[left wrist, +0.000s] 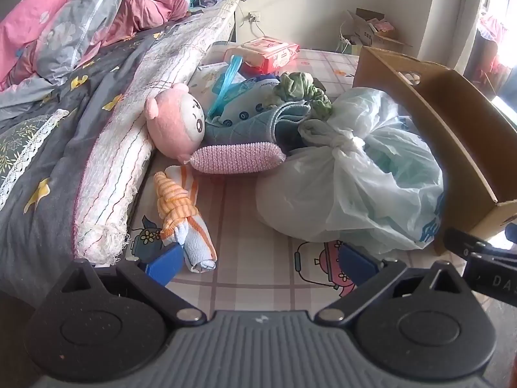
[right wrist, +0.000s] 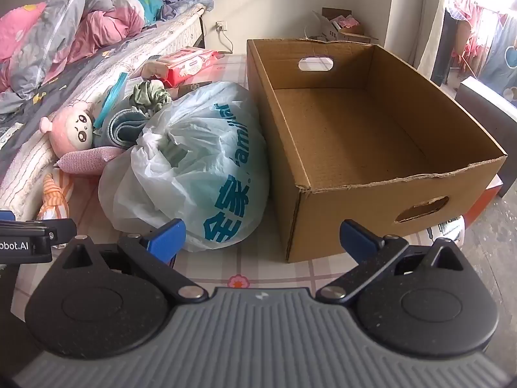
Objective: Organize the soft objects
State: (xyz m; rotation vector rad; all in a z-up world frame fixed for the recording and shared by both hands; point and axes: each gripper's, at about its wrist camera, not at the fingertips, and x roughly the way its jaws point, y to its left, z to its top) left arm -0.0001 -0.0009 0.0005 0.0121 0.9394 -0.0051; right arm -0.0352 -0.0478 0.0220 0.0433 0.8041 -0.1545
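Note:
My left gripper point(left wrist: 261, 265) is open and empty, low over the patterned mat; its left fingertip is beside a knotted orange-striped cloth point(left wrist: 181, 213). Beyond lie a pink plush doll point(left wrist: 176, 123), a pink knitted pad point(left wrist: 237, 158), a folded teal towel point(left wrist: 284, 119), a green cloth point(left wrist: 302, 89) and a tied white plastic bag point(left wrist: 352, 181). My right gripper point(right wrist: 263, 237) is open and empty, in front of the bag point(right wrist: 194, 168) and an empty cardboard box point(right wrist: 355, 123). The doll point(right wrist: 69, 129) and striped cloth point(right wrist: 55, 194) show at its left.
A bed with a grey quilt point(left wrist: 38, 168) and pink bedding point(left wrist: 29, 32) runs along the left. A pink wipes pack point(left wrist: 274, 51) lies at the back. The cardboard box wall point(left wrist: 446, 123) stands right of the bag. A window point(right wrist: 478, 6) is at the far right.

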